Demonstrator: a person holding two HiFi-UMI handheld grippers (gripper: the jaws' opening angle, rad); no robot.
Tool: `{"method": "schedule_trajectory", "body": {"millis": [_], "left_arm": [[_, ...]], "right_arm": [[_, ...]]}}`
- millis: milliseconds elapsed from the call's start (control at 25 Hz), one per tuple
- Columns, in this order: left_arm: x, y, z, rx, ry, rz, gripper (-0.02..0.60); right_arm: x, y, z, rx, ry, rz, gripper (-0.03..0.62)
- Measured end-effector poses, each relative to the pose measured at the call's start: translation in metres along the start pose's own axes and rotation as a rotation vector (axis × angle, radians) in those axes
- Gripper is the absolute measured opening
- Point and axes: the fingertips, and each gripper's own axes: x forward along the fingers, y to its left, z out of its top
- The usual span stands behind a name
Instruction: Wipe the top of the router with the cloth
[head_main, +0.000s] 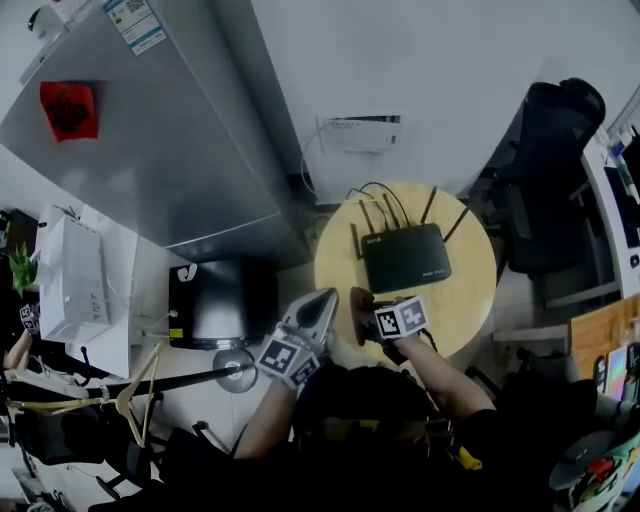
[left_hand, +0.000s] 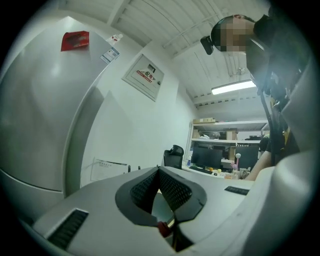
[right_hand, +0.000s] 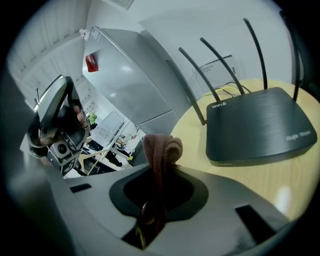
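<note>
A black router (head_main: 405, 257) with several antennas lies flat on the round wooden table (head_main: 470, 300); in the right gripper view the router (right_hand: 255, 125) sits ahead and to the right. My right gripper (head_main: 365, 312) hovers at the table's near edge, just short of the router, shut on a folded brown cloth (right_hand: 161, 150) that sticks up between its jaws. The cloth (head_main: 358, 305) is apart from the router. My left gripper (head_main: 322, 302) hangs off the table's left side, pointing up at the wall; its jaws (left_hand: 159, 172) meet at the tips with nothing held.
A grey fridge (head_main: 150, 130) stands to the left, with a black box (head_main: 215, 300) and a white bag (head_main: 70, 285) below it. A black office chair (head_main: 550, 180) is at the right. Cables run behind the router to a wall box (head_main: 360, 133).
</note>
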Motion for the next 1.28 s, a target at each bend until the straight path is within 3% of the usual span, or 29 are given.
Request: {"method": "schedule_trajectory", "body": {"millis": [160, 440, 600, 720, 920, 1080, 1280], "left_arm": [[0.014, 0.021, 0.013, 0.0, 0.02, -0.116, -0.006], [0.018, 0.073, 0.016, -0.019, 0.091, -0.226, -0.006], [0.021, 0.093, 0.017, -0.039, 0.118, -0.278, -0.005], [0.022, 0.1, 0.017, -0.004, 0.15, -0.328, -0.006], [0.037, 0.101, 0.02, 0.096, 0.137, -0.413, -0.006], [0.047, 0.095, 0.02, 0.099, 0.142, -0.466, -0.006], [0.049, 0.093, 0.019, 0.091, 0.141, -0.496, -0.006]], "right_arm": [[0.025, -0.003, 0.013, 0.124, -0.053, -0.082, 0.058], [0.046, -0.038, 0.047, 0.305, -0.178, -0.271, 0.058], [0.055, -0.062, 0.062, 0.534, -0.286, -0.334, 0.058], [0.055, -0.078, 0.071, 0.656, -0.376, -0.398, 0.058], [0.061, -0.092, 0.072, 0.809, -0.436, -0.441, 0.058], [0.06, -0.097, 0.064, 0.918, -0.484, -0.453, 0.058], [0.057, -0.1, 0.054, 0.962, -0.496, -0.477, 0.058]]}}
